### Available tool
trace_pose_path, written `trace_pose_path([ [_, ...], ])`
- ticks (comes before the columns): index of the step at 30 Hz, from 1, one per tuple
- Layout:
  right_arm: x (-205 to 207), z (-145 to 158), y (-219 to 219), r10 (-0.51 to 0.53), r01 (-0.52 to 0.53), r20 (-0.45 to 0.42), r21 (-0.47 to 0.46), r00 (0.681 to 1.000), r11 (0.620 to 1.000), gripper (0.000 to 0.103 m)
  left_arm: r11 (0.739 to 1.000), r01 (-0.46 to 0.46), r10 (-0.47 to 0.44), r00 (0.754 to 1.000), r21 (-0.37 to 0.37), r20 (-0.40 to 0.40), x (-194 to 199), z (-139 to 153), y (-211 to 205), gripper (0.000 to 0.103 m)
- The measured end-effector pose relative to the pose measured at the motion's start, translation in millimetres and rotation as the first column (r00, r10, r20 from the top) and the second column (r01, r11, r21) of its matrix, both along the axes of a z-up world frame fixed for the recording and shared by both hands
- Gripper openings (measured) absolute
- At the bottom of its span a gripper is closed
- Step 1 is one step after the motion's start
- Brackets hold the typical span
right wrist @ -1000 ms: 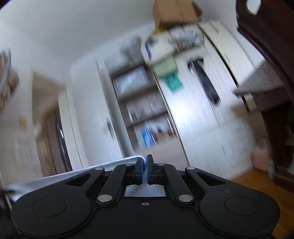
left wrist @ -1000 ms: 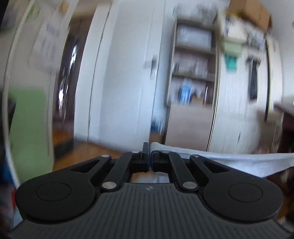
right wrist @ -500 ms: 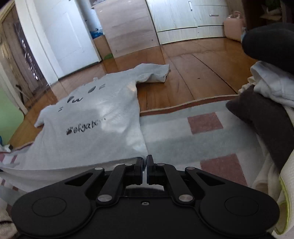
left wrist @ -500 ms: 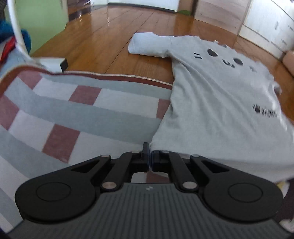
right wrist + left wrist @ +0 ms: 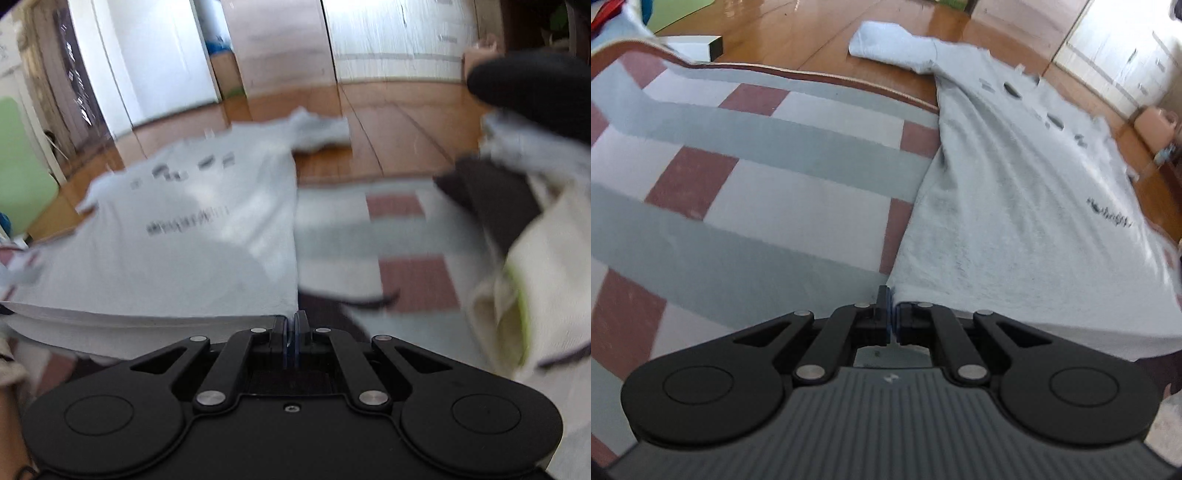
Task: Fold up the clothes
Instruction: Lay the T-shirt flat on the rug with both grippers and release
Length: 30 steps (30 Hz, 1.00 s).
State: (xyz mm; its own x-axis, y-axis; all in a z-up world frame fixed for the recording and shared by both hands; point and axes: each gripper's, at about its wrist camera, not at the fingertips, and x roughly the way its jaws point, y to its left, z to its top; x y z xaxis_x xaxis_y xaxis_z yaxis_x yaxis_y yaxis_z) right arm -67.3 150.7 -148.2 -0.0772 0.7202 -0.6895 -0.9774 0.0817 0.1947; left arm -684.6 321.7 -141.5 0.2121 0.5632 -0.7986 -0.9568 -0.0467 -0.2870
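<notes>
A light grey T-shirt (image 5: 1015,206) with dark print lies front up, spread over the checked rug and the wooden floor, collar end far from me. My left gripper (image 5: 889,314) is shut on its near hem corner at the shirt's left side. My right gripper (image 5: 294,328) is shut on the opposite hem corner of the same T-shirt (image 5: 192,236). The hem runs taut between the two grippers, just above the rug. One sleeve (image 5: 886,44) lies on the floor at the far left, the other sleeve (image 5: 321,131) at the far right.
A grey, white and red checked rug (image 5: 757,166) covers the near floor. A pile of other clothes (image 5: 524,229), dark and cream, sits at the right. A white box (image 5: 698,48) lies on the wood floor (image 5: 399,125). Cupboards and a door stand behind.
A second ago both grippers held the shirt up with the cameras facing the room. They have swung down and laid the shirt flat; now they sit lower and pull the hem toward me.
</notes>
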Motion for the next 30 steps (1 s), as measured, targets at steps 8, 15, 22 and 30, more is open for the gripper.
trace_pose_path([
  [8,1.6,8.2,-23.1,0.045,-0.043,-0.03,0.04,0.999,0.998,0.002,0.997,-0.06,0.054,0.994,0.058,0.097,-9.8,7.1,-19.7,0.004],
  [15,-5.4,-10.2,-23.5,0.02,-0.02,-0.012,0.003,1.0,1.0,0.002,0.992,-0.115,0.108,0.983,0.044,0.147,-12.4,-7.1,-26.0,0.003],
  [22,9.3,25.6,-44.1,-0.036,0.04,-0.037,0.123,0.999,0.992,0.0,0.988,-0.156,0.155,0.98,-0.002,0.122,-12.5,-12.7,-35.1,0.003],
  [30,31.0,-7.4,-26.5,-0.071,0.067,-0.288,-0.026,0.955,0.997,0.01,0.977,-0.202,0.206,0.976,-0.064,0.065,-12.0,-15.3,-46.9,0.007],
])
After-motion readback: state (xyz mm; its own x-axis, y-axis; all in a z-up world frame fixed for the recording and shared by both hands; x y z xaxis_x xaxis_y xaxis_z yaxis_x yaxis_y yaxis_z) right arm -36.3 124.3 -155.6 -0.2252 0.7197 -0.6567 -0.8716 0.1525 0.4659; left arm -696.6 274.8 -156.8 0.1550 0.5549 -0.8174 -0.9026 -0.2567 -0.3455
